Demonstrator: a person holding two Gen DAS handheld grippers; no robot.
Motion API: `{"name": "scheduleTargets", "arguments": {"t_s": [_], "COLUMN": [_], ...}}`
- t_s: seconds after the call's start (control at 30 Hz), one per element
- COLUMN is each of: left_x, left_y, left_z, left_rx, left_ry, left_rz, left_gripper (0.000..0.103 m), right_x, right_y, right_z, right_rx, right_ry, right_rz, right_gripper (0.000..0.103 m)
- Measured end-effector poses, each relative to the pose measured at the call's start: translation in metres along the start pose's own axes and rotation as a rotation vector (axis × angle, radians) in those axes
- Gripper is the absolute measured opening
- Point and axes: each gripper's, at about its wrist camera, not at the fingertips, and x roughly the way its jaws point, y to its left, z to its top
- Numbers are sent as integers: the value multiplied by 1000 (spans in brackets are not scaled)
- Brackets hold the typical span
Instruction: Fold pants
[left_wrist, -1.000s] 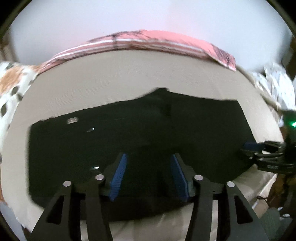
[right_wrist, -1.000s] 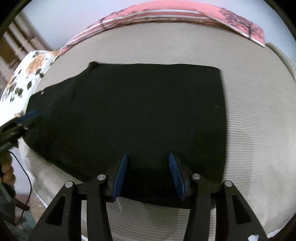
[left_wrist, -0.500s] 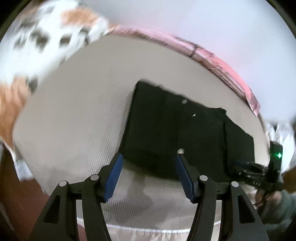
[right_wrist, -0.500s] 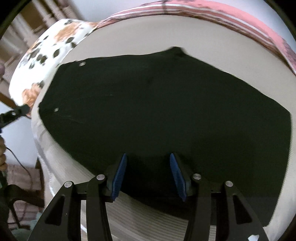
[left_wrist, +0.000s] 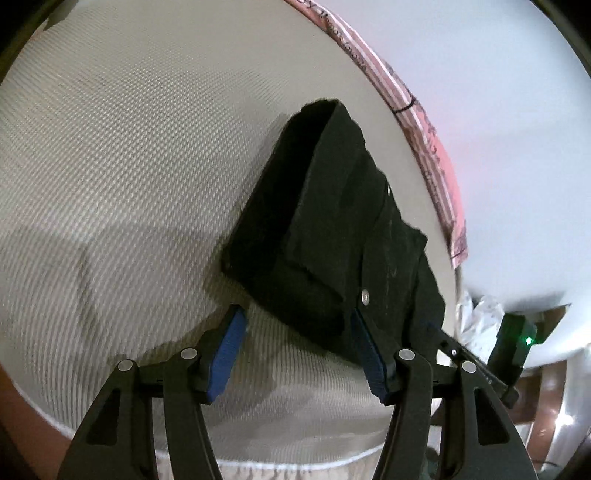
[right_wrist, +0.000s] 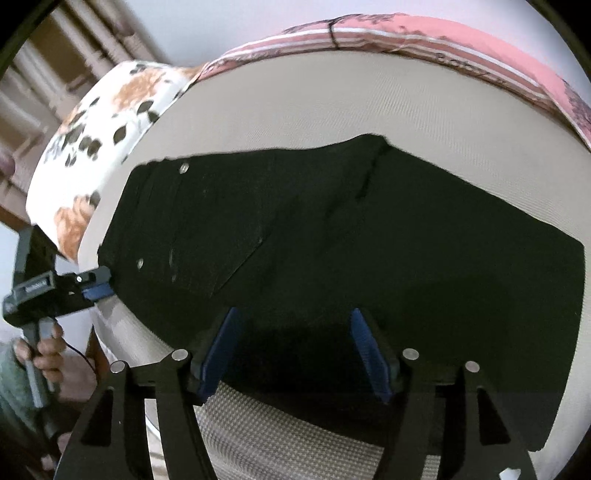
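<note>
The black pants (right_wrist: 332, 240) lie flat on a beige mattress (right_wrist: 332, 110), waistband end with silver buttons at the left. In the left wrist view the pants (left_wrist: 332, 229) run away from their near waistband corner. My left gripper (left_wrist: 299, 350) is open at that corner, its right finger against the cloth by a silver button, its left finger over bare mattress. It also shows at the left in the right wrist view (right_wrist: 96, 286). My right gripper (right_wrist: 295, 350) is open, its fingers over the pants' near edge. It shows at the right in the left wrist view (left_wrist: 450, 343).
A pink striped sheet (right_wrist: 443, 40) lines the far edge of the mattress. A floral pillow (right_wrist: 99, 136) lies at the left end. The mattress's near edge (left_wrist: 295, 454) drops off just below both grippers. A white wall (left_wrist: 498, 110) stands behind.
My left gripper has swung left from over the pants' middle to their waistband corner. My right gripper has shifted left along the near edge. Both stay open.
</note>
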Motion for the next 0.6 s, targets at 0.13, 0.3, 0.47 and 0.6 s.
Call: {"name": "scheduleTargets", "arguments": {"t_s": [0.13, 0.3, 0.47, 0.6], "left_x": [4, 5, 6, 3], "left_y": [5, 15, 14, 9], "left_z": [10, 23, 37, 45], "left_rx": [-11, -46, -36, 32], "left_ry": [-31, -42, -28, 0], "left_rz": [-55, -144, -157, -134], "left_gripper": [60, 60, 60, 60], "right_x": [-8, -12, -10, -11], "right_y": [-13, -27, -33, -31], "right_z": [-1, -1, 1, 3], "right_rx": [62, 135, 171, 162], "right_ry": [-33, -39, -37, -43], "right_rz": [-19, -33, -50, -63], "right_gripper": [62, 62, 62, 62]}}
